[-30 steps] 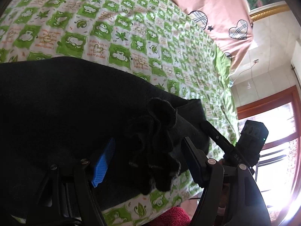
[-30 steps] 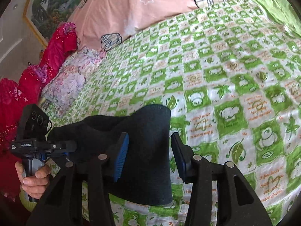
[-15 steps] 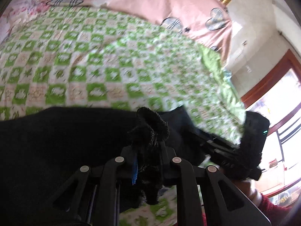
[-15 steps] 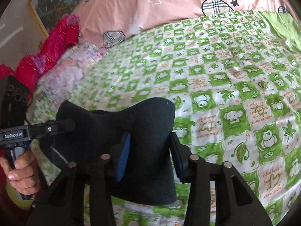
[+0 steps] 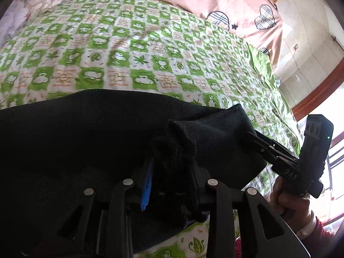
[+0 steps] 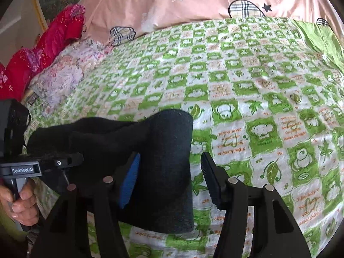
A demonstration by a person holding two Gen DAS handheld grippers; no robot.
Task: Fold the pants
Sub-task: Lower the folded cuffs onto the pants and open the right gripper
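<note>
Black pants (image 5: 75,133) lie across the near edge of a bed with a green and white checked sheet (image 5: 120,49). My left gripper (image 5: 172,178) is shut on a bunched, frayed fold of the pants. In the right wrist view the pants' cuff end (image 6: 167,163) lies between the jaws of my right gripper (image 6: 169,178), which stand open with a gap on the right side. The right gripper also shows in the left wrist view (image 5: 286,157), at the cuff. The left gripper also shows in the right wrist view (image 6: 43,165).
A pink quilt with plaid hearts (image 6: 193,4) lies across the back of the bed. Red fabric (image 6: 49,40) and a floral pillow (image 6: 64,73) sit at the back left. A tiled wall and a window (image 5: 318,64) are to the right.
My left gripper has closed on the bunched fold and lifted it a little. My right gripper narrowed around the cuff, then opened wider again.
</note>
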